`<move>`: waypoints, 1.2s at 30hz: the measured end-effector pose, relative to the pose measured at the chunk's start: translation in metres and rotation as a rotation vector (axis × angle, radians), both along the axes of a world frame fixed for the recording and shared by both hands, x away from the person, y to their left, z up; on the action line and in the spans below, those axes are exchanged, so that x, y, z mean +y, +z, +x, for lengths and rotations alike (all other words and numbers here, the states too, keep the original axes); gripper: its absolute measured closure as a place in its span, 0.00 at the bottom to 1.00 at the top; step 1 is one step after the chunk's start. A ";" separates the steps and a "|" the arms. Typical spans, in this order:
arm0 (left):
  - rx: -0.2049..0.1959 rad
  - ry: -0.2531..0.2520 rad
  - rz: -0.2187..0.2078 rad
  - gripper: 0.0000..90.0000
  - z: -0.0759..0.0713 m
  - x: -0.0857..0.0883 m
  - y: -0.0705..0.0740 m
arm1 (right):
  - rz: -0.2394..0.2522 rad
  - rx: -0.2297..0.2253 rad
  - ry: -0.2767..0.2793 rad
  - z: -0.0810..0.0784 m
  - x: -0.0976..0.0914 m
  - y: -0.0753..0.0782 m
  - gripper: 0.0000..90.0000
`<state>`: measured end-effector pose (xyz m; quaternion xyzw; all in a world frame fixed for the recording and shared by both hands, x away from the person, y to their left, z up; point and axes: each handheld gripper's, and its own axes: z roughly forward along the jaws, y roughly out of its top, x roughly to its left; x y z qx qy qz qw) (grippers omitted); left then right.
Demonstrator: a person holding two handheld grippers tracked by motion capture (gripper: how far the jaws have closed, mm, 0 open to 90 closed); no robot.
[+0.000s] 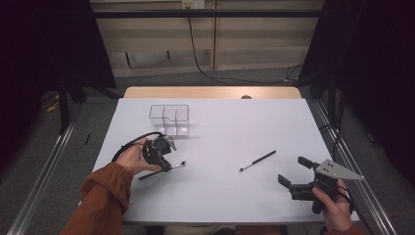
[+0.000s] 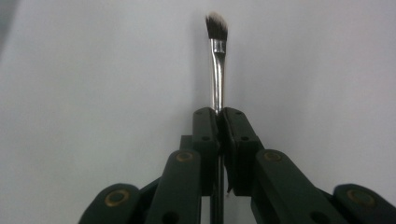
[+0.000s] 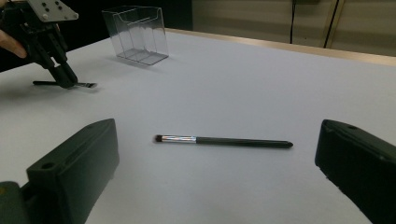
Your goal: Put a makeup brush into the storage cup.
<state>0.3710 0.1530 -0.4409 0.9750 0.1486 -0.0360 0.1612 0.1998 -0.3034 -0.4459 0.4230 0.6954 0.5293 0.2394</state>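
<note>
Left hand-held gripper (image 2: pixel 219 116) clamps the brush (image 2: pixel 217 70) (apparently lying flat).

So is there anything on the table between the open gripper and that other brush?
Nothing: bare white table lies between the right gripper and the loose brush, seen in the right gripper view.

Lighting, as I see it: even overhead light on the white table (image 1: pixel 220 186), surroundings dark, picture soft and slightly grainy. Soft shadows; the near jaws in my gripper views blur out of focus.
</note>
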 end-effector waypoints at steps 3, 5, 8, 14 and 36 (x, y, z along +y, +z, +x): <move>-0.008 0.016 -0.031 0.94 0.001 0.003 0.004 | -0.001 -0.002 -0.001 0.000 0.000 0.000 0.00; -0.015 0.023 -0.053 0.93 0.002 0.005 0.007 | -0.001 -0.004 -0.005 0.000 -0.001 0.000 0.00; -0.019 0.051 -0.082 0.93 0.002 0.009 0.011 | 0.000 -0.002 -0.006 0.000 -0.001 0.000 0.00; -0.035 0.095 -0.156 0.93 0.005 0.018 0.020 | 0.000 -0.001 -0.005 0.000 0.000 0.000 0.00; -0.185 0.319 -0.360 0.93 0.006 0.039 0.024 | -0.001 -0.002 -0.003 0.001 0.000 0.000 0.00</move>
